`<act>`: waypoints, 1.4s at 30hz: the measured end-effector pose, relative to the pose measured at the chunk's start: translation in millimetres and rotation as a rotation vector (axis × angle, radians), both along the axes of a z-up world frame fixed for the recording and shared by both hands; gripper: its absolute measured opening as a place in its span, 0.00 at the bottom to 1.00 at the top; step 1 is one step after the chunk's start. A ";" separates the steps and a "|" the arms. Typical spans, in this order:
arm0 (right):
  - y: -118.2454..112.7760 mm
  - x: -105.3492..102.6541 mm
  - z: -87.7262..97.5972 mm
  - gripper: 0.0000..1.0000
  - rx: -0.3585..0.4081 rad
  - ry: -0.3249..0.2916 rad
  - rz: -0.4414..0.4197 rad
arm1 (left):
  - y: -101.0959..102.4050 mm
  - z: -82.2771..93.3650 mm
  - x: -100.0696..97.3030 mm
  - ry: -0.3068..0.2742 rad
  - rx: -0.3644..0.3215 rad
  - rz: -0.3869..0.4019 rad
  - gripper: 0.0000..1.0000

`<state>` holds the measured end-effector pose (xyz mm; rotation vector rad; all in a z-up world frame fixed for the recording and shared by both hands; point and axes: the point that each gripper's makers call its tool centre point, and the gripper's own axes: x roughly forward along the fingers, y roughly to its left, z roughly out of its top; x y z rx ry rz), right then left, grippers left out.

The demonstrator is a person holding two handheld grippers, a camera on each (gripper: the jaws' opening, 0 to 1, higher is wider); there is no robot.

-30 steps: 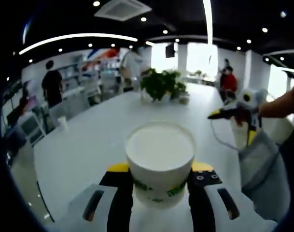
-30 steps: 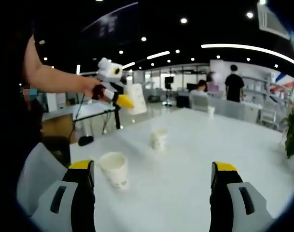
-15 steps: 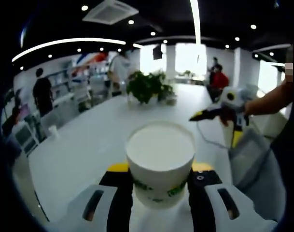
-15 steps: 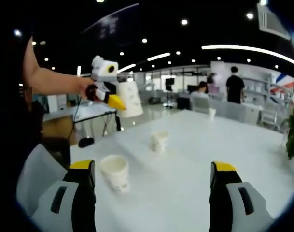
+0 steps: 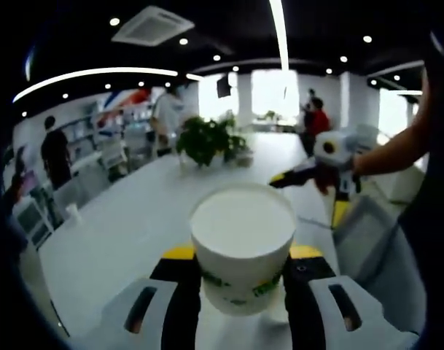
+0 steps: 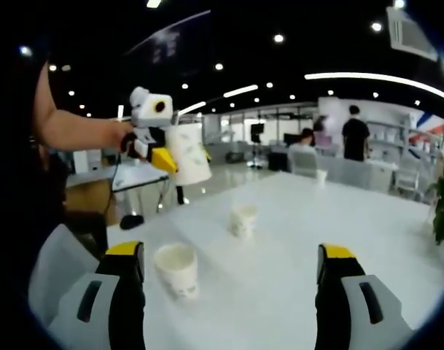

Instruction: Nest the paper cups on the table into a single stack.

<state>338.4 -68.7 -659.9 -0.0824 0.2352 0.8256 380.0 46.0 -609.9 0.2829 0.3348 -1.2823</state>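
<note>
A white paper cup with green print [image 5: 243, 248] sits clamped upright between the jaws of the left gripper [image 5: 243, 271], held in the air above the long white table [image 5: 127, 226]. Ahead of the right gripper [image 6: 232, 266], whose jaws stand wide apart with nothing between them, a second white paper cup [image 6: 176, 270] stands on the table just beside its left jaw, and a third white paper cup [image 6: 242, 220] stands farther ahead. A green potted plant [image 5: 205, 140] stands far down the table beyond the held cup.
</note>
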 end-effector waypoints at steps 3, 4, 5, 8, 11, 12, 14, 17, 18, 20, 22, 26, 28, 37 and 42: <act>1.5 0.7 2.7 0.97 0.002 -0.006 0.004 | -0.3 3.6 -3.4 -0.005 -0.011 -0.010 0.42; 2.4 0.5 3.8 0.97 0.003 -0.007 0.006 | -0.4 4.2 -4.3 -0.005 -0.012 -0.012 0.42; 3.1 0.5 4.7 0.97 0.004 -0.009 0.008 | -0.7 4.6 -6.2 -0.006 -0.013 -0.016 0.42; 6.0 1.0 6.8 0.96 0.008 -0.010 0.016 | -1.1 5.5 -9.1 -0.004 -0.017 -0.023 0.42; 8.6 0.9 9.1 0.96 0.010 -0.013 0.023 | -3.2 6.2 -14.8 0.002 -0.018 -0.031 0.42; 9.6 0.3 10.1 0.95 0.011 -0.013 0.024 | -3.9 6.3 -16.6 0.005 -0.020 -0.034 0.42; 11.0 0.5 12.0 0.95 0.015 -0.016 0.026 | -5.6 6.2 -20.3 0.011 -0.024 -0.043 0.42; 14.4 0.6 17.4 0.92 0.031 -0.013 0.034 | -8.9 5.1 -27.5 0.018 -0.027 -0.057 0.42; 15.4 0.7 19.2 0.90 0.037 -0.011 0.037 | -10.1 5.1 -30.0 0.020 -0.031 -0.064 0.42; 18.7 0.6 25.8 0.88 0.052 -0.019 0.046 | -11.4 5.2 -32.0 0.026 -0.039 -0.072 0.42; 23.0 -0.8 31.5 0.83 0.066 -0.017 0.062 | -12.5 5.8 -34.5 0.030 -0.049 -0.079 0.42; 34.2 -4.8 40.3 0.78 0.052 -0.039 0.106 | -13.4 8.9 -37.7 0.041 -0.084 -0.079 0.42; 42.6 -9.1 47.4 0.73 0.054 -0.042 0.143 | -13.6 12.1 -39.7 0.045 -0.104 -0.073 0.42; 65.6 -20.6 66.5 0.55 0.090 -0.006 0.243 | -12.6 26.5 -44.9 0.043 -0.208 -0.065 0.42; 76.6 -26.2 70.4 0.42 0.097 0.018 0.293 | -11.1 39.2 -45.6 0.064 -0.295 -0.051 0.42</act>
